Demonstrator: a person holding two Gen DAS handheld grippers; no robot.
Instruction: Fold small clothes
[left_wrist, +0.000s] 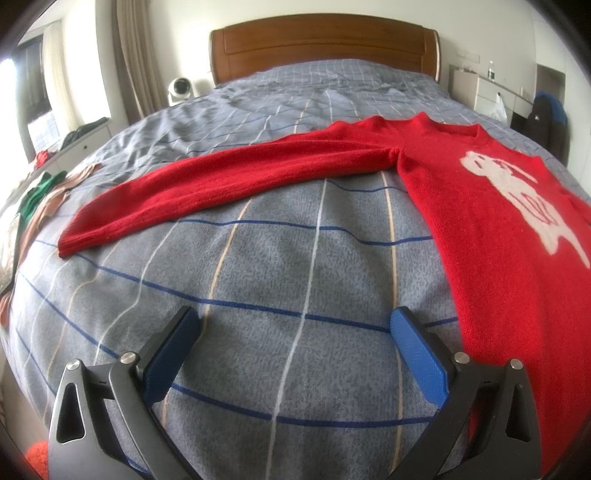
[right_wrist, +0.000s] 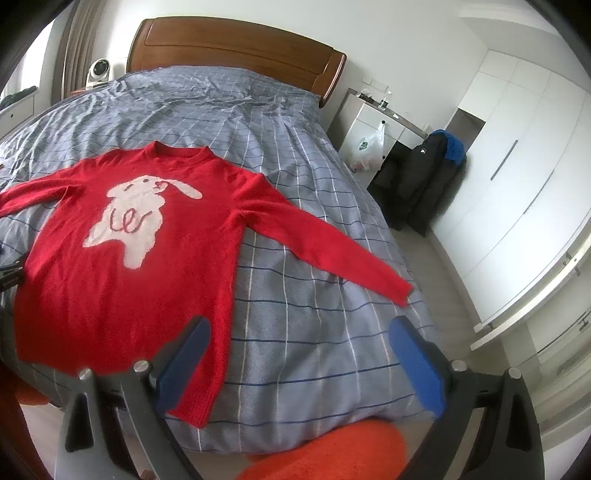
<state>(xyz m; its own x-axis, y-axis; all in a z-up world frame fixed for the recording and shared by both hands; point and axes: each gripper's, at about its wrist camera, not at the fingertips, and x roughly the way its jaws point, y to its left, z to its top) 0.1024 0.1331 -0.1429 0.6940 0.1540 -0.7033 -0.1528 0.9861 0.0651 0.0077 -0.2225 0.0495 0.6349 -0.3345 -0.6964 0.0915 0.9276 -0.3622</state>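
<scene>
Sweater (right_wrist: 122, 266), red knit with a white rabbit motif (right_wrist: 136, 210), lies face up and flat on the grey checked duvet (right_wrist: 314, 295), neckline toward the wooden headboard (right_wrist: 229, 48), hem at the foot edge of the bed. Both sleeves are spread outward, so the widest span runs across the bed, at right angles to the line from hem to headboard.

Left sleeve (left_wrist: 207, 188) extends away from the body of the sweater toward the bed's left side, cuff near that edge. The left gripper (left_wrist: 295, 332) hangs over bare duvet on the hem side of this sleeve, just left of the body's side seam, jaws spread wide, nothing held.

Right sleeve (right_wrist: 325, 236) angles from the shoulder toward the bed's right edge. The right gripper (right_wrist: 299, 336) sits over the hem's right corner, jaws likewise wide apart and empty, cuff ahead and to its right.

Judgement: no fold is yet made. Each sleeve lies nearest its own-side gripper; folding the sleeves inward across the motif is the probable first step.
</scene>
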